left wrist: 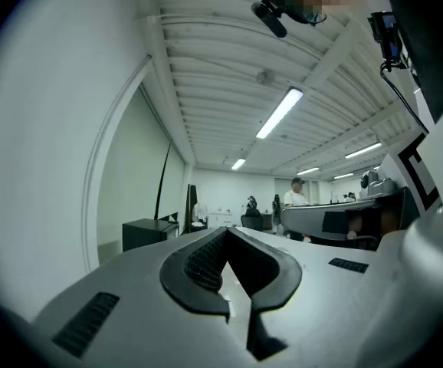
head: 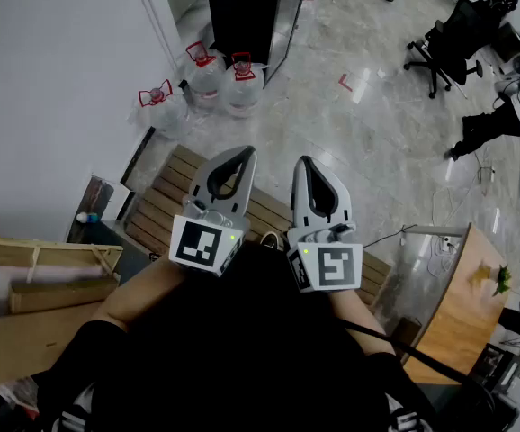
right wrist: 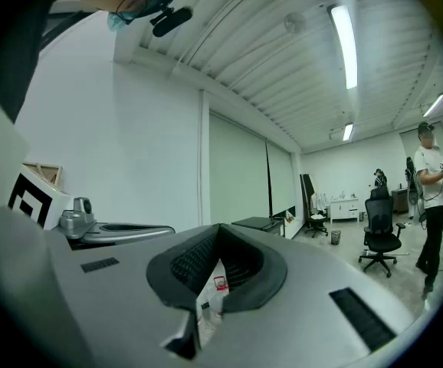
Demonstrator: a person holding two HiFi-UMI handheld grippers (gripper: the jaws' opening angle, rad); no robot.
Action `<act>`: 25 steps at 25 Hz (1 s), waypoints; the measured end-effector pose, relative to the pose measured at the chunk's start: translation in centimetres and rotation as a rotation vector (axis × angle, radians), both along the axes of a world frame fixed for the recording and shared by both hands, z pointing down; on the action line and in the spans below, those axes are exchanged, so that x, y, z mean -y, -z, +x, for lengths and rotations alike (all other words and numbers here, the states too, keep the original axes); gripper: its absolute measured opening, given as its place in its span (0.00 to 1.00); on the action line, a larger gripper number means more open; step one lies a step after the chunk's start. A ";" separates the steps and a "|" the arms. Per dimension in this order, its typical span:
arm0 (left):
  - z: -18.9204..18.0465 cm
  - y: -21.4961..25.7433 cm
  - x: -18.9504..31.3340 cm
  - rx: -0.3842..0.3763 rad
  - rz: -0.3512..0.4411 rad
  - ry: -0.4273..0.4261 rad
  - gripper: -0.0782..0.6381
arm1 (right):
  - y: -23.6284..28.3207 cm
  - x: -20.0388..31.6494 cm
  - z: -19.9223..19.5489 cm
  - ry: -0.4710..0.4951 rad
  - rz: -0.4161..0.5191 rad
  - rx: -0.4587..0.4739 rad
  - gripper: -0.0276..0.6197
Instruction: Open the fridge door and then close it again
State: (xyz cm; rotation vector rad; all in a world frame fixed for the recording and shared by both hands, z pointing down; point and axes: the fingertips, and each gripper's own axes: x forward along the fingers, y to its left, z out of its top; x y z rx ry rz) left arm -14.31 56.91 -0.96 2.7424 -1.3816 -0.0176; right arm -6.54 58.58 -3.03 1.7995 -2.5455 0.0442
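Note:
A tall black cabinet (head: 242, 7) with a glass-fronted door stands far ahead by the white wall; it may be the fridge, and it also shows small in the left gripper view as a dark upright cabinet (left wrist: 193, 205). Both grippers are held level, side by side, close to the person's body and far from it. My left gripper (head: 242, 151) is shut with nothing between its jaws, as its own view of the left gripper (left wrist: 225, 230) confirms. My right gripper (head: 307, 160) is also shut and empty; through the right gripper's (right wrist: 220, 227) slit I glimpse water jugs.
Three water jugs (head: 208, 70) stand on the floor before the black cabinet. A slatted wooden bench (head: 165, 205) lies just beyond the grippers. Cardboard boxes (head: 35, 295) sit at the left, a wooden table (head: 462, 304) at the right. An office chair (head: 440, 48) and a person (right wrist: 432, 198) are farther off.

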 end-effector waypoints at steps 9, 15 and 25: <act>-1.9 -0.8 3.0 0.011 0.019 -0.002 0.12 | -0.7 2.4 -0.8 -0.026 0.008 -0.008 0.07; -2.6 -2.2 6.3 0.015 -0.002 0.011 0.12 | -2.7 5.5 -0.1 -0.045 -0.037 0.018 0.07; 4.0 -9.5 17.0 0.037 0.015 0.026 0.12 | -8.4 16.2 5.6 -0.027 -0.003 -0.047 0.07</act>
